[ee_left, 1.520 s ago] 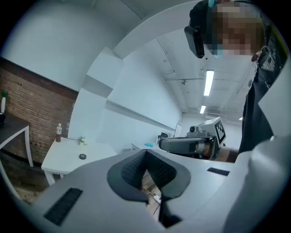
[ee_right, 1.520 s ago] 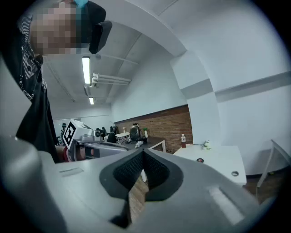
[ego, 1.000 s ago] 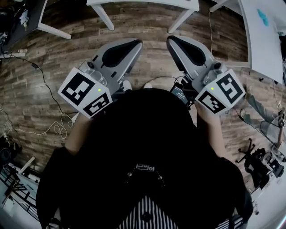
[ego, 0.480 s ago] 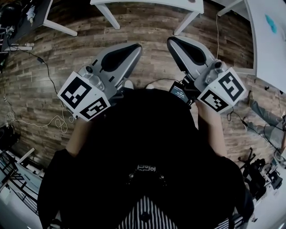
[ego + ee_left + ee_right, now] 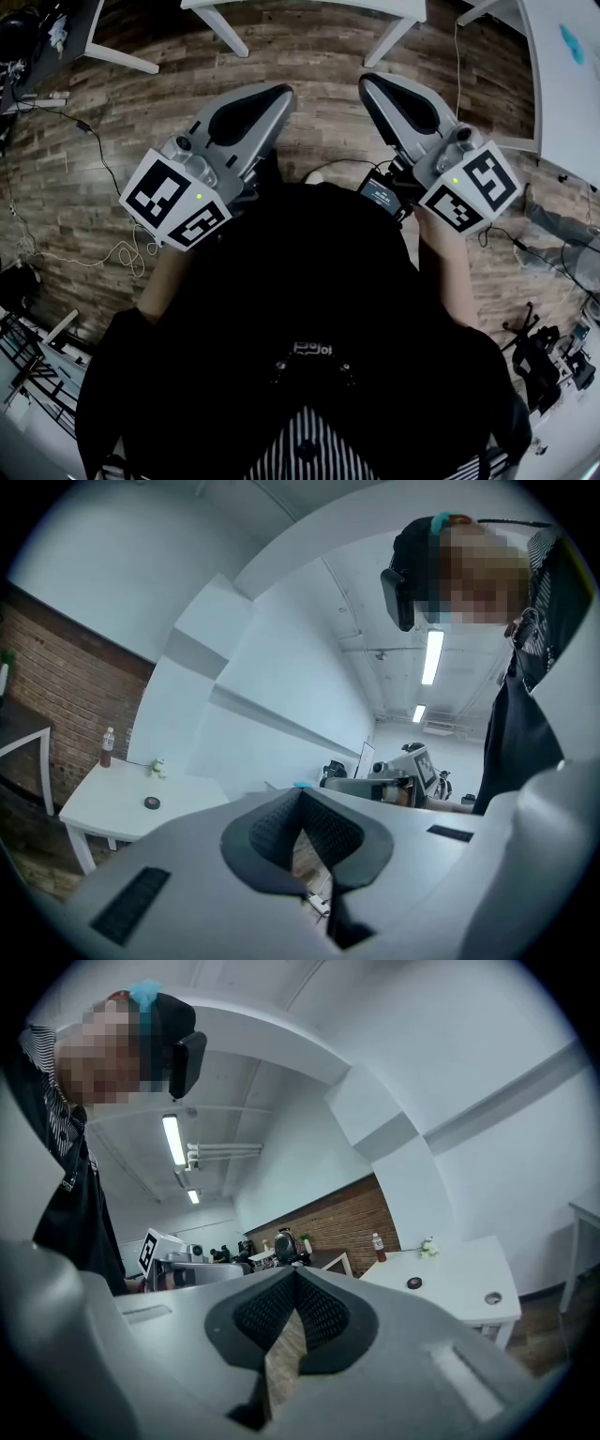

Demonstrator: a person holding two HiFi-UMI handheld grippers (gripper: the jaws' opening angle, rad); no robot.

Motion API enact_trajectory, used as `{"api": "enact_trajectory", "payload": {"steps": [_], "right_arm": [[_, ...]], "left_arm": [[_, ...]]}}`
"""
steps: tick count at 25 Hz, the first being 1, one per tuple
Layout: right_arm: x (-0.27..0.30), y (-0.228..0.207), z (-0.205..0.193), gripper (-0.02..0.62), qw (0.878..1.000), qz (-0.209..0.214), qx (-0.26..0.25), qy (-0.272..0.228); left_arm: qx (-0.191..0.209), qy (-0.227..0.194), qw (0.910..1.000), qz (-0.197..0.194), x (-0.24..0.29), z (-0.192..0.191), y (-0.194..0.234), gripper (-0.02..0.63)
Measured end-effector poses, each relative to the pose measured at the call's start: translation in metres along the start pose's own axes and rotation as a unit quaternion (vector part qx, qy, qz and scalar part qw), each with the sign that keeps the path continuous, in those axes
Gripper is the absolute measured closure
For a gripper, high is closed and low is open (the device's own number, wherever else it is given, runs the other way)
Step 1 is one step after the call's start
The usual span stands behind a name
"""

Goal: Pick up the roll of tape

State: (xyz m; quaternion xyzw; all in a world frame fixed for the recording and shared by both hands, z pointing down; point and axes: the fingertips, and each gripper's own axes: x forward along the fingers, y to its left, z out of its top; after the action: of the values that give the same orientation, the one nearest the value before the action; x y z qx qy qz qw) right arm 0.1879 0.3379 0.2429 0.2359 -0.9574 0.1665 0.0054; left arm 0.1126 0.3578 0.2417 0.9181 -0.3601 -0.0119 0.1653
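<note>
The roll of tape (image 5: 152,802) is a small dark ring lying on a white table (image 5: 112,808), far ahead of both grippers. It also shows in the right gripper view as the roll of tape (image 5: 413,1282) on the table (image 5: 459,1279). The head view does not show the roll. My left gripper (image 5: 281,91) and my right gripper (image 5: 367,82) are held close to the person's body, pointing level over the wooden floor. Both are shut with nothing between the pads: left gripper (image 5: 300,794), right gripper (image 5: 296,1271).
On the same table stand a bottle (image 5: 107,747), a small flower bunch (image 5: 159,769) and a pale ring (image 5: 492,1297). White table legs (image 5: 220,33) rise ahead. Another white table (image 5: 567,94) is at the right. Cables (image 5: 103,253) lie on the floor at left.
Both grippers stay shut and have drifted a little; in the head view the right one has shifted slightly to the right.
</note>
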Motion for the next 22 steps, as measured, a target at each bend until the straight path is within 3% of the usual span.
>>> {"api": "enact_trajectory", "payload": {"steps": [4,14,22], "right_arm": [[0.01,-0.012,0.003,0.592,0.999,-0.039,-0.009,0.0],[0.066,-0.049,0.041,0.591,0.988,-0.133,-0.077,0.022],[0.13,-0.059,0.051,0.591,0.986,-0.153,-0.065,0.02]], "left_arm": [[-0.006,0.006,0.9996,-0.026,0.005,-0.001,0.018,0.603],[0.018,0.002,0.9936,-0.112,0.044,0.047,0.081,0.603],[0.009,-0.002,0.991,-0.134,0.038,0.069,0.149,0.603]]}}
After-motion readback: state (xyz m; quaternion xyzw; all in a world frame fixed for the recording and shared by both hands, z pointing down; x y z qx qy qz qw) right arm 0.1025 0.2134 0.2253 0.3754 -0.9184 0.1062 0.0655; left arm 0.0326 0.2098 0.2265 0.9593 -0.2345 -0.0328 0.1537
